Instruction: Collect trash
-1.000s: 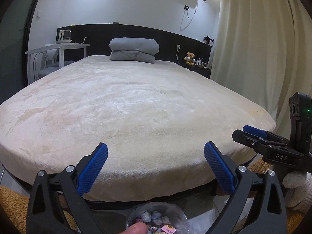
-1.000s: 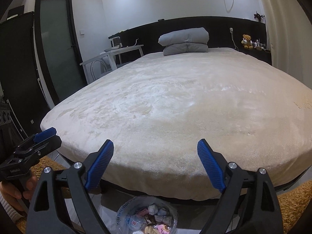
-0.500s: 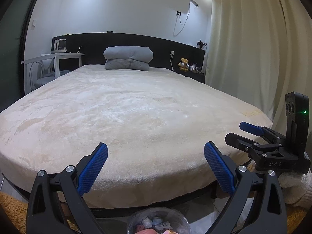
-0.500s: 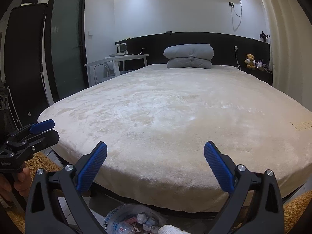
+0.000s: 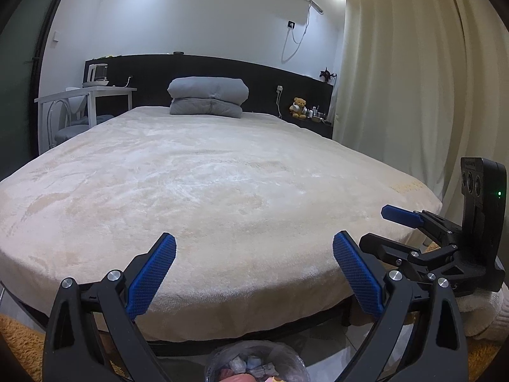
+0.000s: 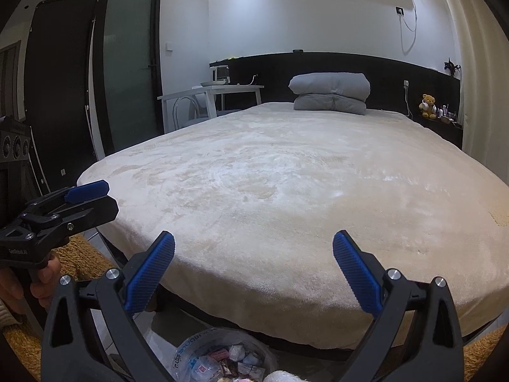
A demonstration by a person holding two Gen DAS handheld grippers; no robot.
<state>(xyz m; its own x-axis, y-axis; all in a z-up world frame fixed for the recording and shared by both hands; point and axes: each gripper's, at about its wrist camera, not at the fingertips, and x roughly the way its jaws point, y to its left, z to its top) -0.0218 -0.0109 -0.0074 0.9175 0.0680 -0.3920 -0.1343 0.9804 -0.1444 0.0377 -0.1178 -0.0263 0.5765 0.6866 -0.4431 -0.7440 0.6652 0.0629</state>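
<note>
Both jaws wide, empty, over trash bin [image 6: 222, 359] w/ wrappers.

bed [image 5: 222, 197]: cream plush cover | folded grey quilt [image 5: 208, 100] at headboard end | floor: lined bin [image 6: 222, 361] holding trash

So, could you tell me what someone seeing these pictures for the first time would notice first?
Most striking is the wide bed under a cream plush cover, filling the middle of both views, with a folded grey quilt at its head. In the foreground each hand-held gripper, left and right, stands open and empty. Below them, at the foot of the bed, sits a bin of wrappers.
</note>
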